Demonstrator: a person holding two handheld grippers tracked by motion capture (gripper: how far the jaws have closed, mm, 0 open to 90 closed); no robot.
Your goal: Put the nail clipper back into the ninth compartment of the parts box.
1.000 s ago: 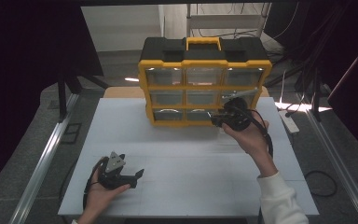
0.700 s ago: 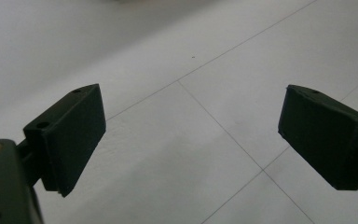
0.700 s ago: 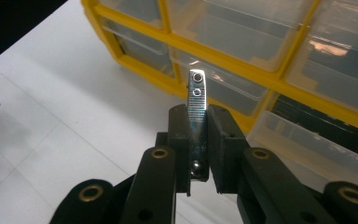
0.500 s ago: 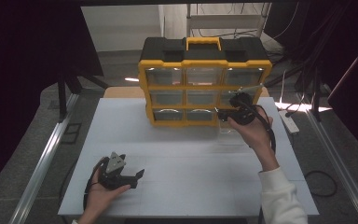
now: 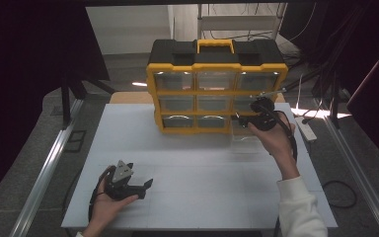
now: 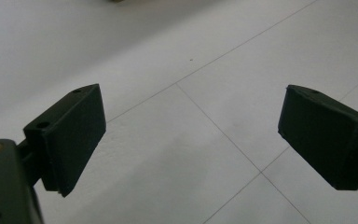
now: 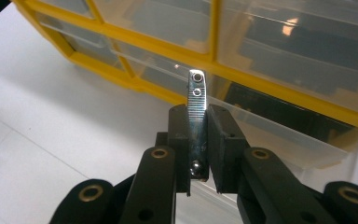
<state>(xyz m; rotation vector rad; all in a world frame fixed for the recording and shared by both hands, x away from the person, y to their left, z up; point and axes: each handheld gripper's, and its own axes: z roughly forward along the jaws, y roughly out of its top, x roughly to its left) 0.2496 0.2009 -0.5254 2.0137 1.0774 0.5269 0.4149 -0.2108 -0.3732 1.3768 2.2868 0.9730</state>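
**Here, a metal piece held over an open drawer**

Clearly the thing in hand is the small ridged metal strip (image 7: 196,105), upright and pinched between the jaws of the right hand-held gripper (image 7: 198,140), its holed tip above them. It hangs at the far right of the worktop (image 5: 197,173), just in front of the yellow organiser (image 5: 217,89) and over a clear drawer (image 5: 246,138) pulled out of the bottom right slot.

Judging from this, the step is either dropping the strip into that drawer or lifting it out; which, I cannot tell. A drop would call for lowering inside the drawer's walls before loosening the jaws.

The other drawers are closed; their contents are too dim to name.

The left hand-held gripper (image 6: 191,135) rests near left on the worktop, jaws wide apart with nothing between.
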